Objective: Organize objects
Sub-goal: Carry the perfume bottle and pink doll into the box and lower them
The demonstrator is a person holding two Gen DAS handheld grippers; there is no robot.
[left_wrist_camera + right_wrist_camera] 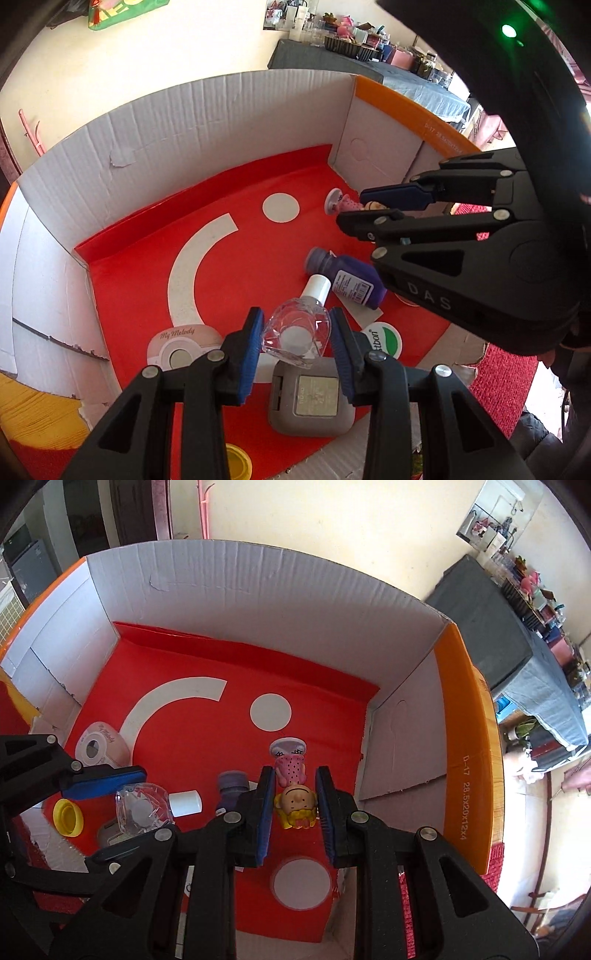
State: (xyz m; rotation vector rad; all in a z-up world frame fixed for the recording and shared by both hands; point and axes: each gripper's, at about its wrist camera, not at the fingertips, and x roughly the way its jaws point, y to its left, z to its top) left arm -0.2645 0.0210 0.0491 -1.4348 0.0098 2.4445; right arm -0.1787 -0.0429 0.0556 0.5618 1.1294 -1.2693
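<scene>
Both grippers are inside a cardboard box (207,122) with a red floor. My left gripper (295,332) has its blue pads on both sides of a clear bottle with a white cap (295,332); it also shows in the right wrist view (144,806). My right gripper (295,801) has its pads on both sides of a yellow doll figurine (297,805) lying on the floor. In the left wrist view the right gripper (365,210) hides most of the doll.
A purple bottle (351,278), a pink dotted figurine (290,762), a grey square device (312,400), a pink My Melody case (99,746) and a yellow cap (68,816) lie in the box. The orange box flap (465,760) is at right.
</scene>
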